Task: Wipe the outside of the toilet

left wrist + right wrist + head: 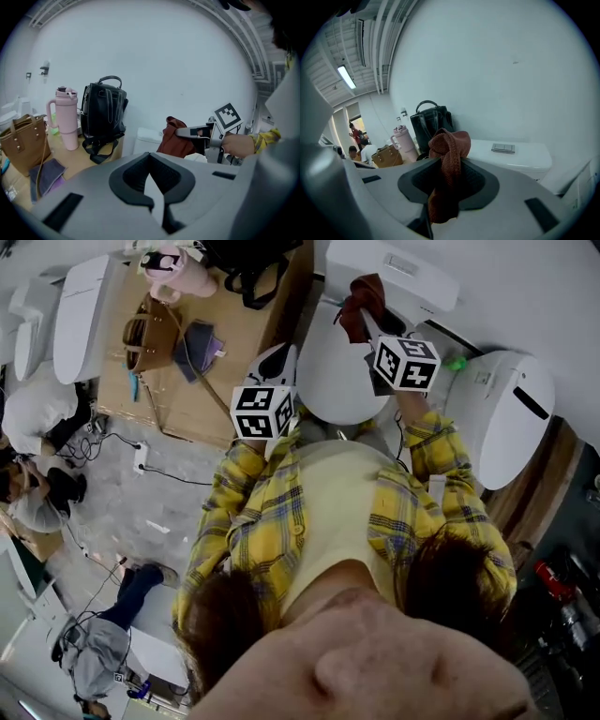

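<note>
The white toilet (336, 371) stands in front of me with its lid down and its tank (392, 273) against the wall. My right gripper (366, 322) is shut on a dark red cloth (370, 289), held above the back of the lid near the tank. In the right gripper view the cloth (451, 147) bunches out between the jaws, with the tank (513, 159) and its flush button (503, 148) behind it. My left gripper (281, 352) hovers at the lid's left edge. It is shut (150, 180) with nothing in it. The left gripper view also shows the cloth (172, 138).
A second toilet (511, 413) stands close on the right. On the left, a wooden table (244, 343) carries a black bag (104, 115), a pink tumbler (65, 117) and a brown handbag (23, 143). People sit on the floor at far left (33, 418).
</note>
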`<state>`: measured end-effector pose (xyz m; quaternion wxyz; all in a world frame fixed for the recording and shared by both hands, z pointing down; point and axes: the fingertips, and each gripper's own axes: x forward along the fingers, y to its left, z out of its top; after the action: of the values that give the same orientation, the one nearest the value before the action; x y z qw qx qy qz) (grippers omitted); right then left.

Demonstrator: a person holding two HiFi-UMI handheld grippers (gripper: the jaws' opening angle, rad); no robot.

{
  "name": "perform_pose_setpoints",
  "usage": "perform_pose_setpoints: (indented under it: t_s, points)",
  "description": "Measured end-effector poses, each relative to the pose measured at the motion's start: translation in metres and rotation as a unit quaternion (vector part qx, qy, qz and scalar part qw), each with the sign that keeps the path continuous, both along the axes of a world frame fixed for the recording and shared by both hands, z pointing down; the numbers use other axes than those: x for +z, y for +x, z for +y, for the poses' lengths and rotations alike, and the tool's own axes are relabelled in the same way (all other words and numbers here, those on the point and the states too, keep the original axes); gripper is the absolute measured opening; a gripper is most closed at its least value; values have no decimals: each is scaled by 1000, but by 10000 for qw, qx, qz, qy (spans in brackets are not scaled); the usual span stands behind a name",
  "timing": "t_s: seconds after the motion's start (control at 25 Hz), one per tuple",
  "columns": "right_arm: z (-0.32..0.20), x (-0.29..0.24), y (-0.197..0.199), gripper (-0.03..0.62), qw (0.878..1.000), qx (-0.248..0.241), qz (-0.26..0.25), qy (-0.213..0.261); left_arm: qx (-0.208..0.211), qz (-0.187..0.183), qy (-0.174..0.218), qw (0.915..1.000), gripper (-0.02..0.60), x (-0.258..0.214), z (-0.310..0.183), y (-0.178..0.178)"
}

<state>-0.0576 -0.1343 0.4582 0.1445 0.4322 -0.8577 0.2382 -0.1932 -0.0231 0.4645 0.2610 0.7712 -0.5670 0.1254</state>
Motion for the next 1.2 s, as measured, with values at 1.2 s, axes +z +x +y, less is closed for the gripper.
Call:
perform_pose_setpoints:
  t_s: [1.2]
  points:
    - [-138,52,-47,127,9976,-358,465,-354,-489,-275,-191,9982,2,11,-45,-7]
